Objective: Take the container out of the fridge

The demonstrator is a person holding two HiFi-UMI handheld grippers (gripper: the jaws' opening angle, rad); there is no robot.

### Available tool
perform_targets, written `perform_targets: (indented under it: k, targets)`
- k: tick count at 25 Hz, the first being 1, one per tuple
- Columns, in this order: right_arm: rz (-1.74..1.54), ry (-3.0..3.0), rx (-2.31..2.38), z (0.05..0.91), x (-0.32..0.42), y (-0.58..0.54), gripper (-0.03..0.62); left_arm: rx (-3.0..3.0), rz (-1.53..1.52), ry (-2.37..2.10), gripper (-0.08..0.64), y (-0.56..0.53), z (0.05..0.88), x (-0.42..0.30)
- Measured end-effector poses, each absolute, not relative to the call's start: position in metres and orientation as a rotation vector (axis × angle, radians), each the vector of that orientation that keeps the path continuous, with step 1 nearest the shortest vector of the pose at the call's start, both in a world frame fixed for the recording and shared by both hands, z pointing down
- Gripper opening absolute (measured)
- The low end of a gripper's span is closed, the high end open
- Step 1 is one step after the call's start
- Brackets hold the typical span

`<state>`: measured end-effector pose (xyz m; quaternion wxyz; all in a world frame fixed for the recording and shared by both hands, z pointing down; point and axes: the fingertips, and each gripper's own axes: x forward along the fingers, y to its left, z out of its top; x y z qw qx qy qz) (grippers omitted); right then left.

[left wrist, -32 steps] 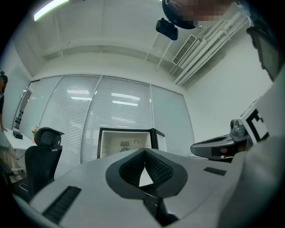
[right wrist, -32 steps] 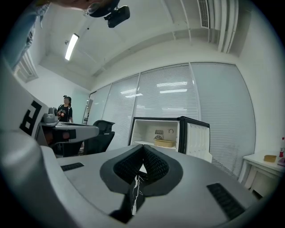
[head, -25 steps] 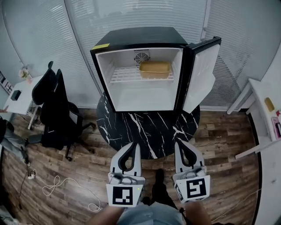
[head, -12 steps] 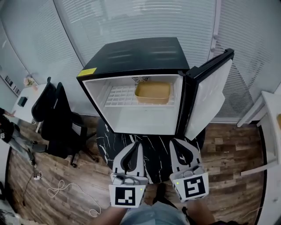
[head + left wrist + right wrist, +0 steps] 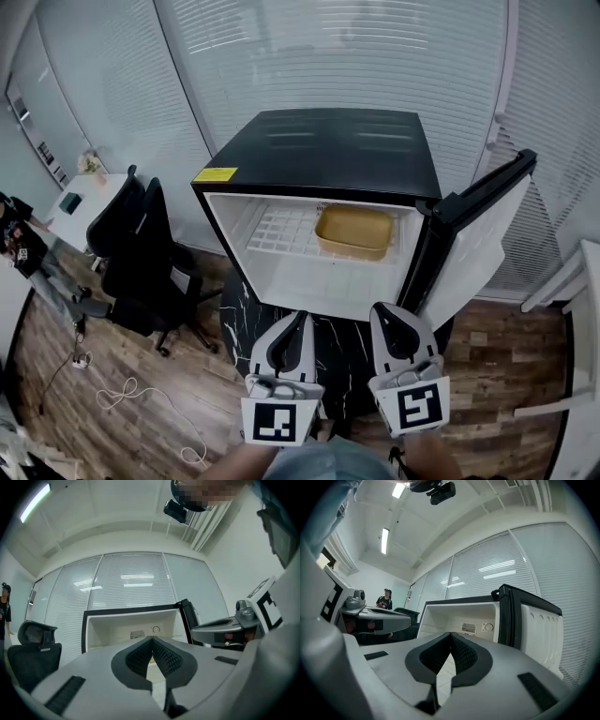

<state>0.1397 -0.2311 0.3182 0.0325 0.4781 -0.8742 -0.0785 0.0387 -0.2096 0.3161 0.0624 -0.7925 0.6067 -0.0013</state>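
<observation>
A small black fridge (image 5: 319, 155) stands on a round black marble table (image 5: 342, 347), its door (image 5: 473, 239) swung open to the right. Inside, a shallow tan container (image 5: 354, 232) rests on the white wire shelf (image 5: 281, 234), toward the right. My left gripper (image 5: 298, 317) and right gripper (image 5: 386, 309) hover side by side in front of the fridge opening, below the container and apart from it. Both are shut with nothing between the pads. The left gripper view shows the shut left gripper (image 5: 151, 639) aimed at the fridge (image 5: 131, 627); the right gripper (image 5: 451, 634) points at the fridge interior (image 5: 459, 618).
A black office chair (image 5: 141, 253) stands left of the fridge on the wood floor. A white desk (image 5: 80, 202) and a person (image 5: 23, 248) are at the far left. A white cable (image 5: 122, 398) lies on the floor. Window blinds run behind the fridge.
The view has tilted up and closed in on the fridge, which now looks larger and sits lower in frame. Both grippers stay shut side by side, nearer the fridge opening.
</observation>
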Motion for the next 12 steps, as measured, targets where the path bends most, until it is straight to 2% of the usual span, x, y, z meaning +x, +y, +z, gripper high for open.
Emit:
perform_targets:
  k: [12]
  targets:
    - [-0.327,-2.652,1.406,0.312,0.107,-0.288,0.014,-2.405,0.057,1.852,0.014,-0.269,0.318,0.009]
